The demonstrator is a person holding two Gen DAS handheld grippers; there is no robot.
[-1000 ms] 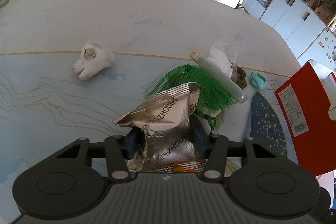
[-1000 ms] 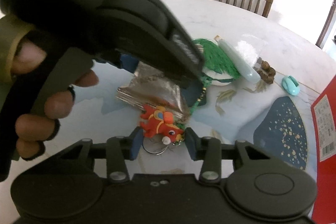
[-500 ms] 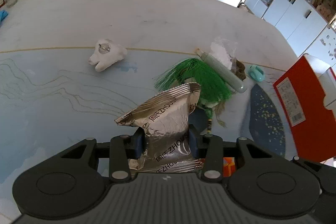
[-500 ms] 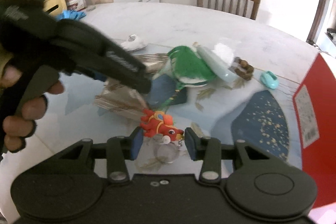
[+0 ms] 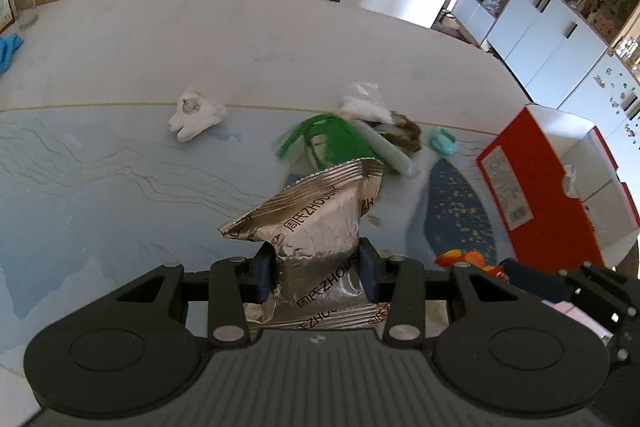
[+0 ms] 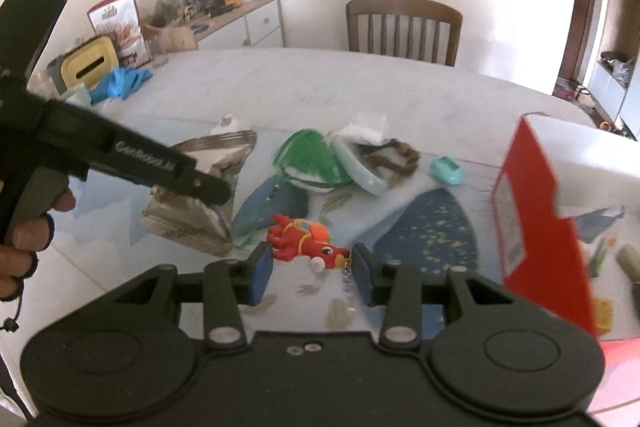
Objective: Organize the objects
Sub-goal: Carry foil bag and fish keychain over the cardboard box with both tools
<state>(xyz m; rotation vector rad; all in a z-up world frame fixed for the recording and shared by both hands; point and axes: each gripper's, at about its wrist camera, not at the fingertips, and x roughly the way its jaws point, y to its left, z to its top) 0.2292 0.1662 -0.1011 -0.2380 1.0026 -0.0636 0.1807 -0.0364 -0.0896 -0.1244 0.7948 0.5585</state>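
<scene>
Two held items, both raised clear of the table mat (image 5: 100,195) since the earlier frames, the clutter now smaller and farther below. Silver foil packet (image 5: 316,231) pinched at its waist by the left gripper (image 5: 317,269), blue pads pressing its crumpled sides; long axis running up and away from the camera, flared sealed end pointing toward the green tassel (image 5: 332,141). Red toy keychain (image 6: 306,241) gripped between the pads of the right gripper (image 6: 312,269), lying crosswise, head toward the right pad, chain dangling beneath. Newly visible in the right wrist view: the whole left tool with the hand (image 6: 28,239) on its trigger, at left rather than filling the frame. Left on the mat: white figurine (image 5: 196,115), pale green tube (image 5: 390,151), brown beads (image 6: 394,155), teal clip (image 6: 446,171). Open mat at left and in the near foreground; red box (image 6: 540,219) standing upright at the right edge, closing that side. Bare tabletop beyond, up to the chair (image 6: 404,29).
</scene>
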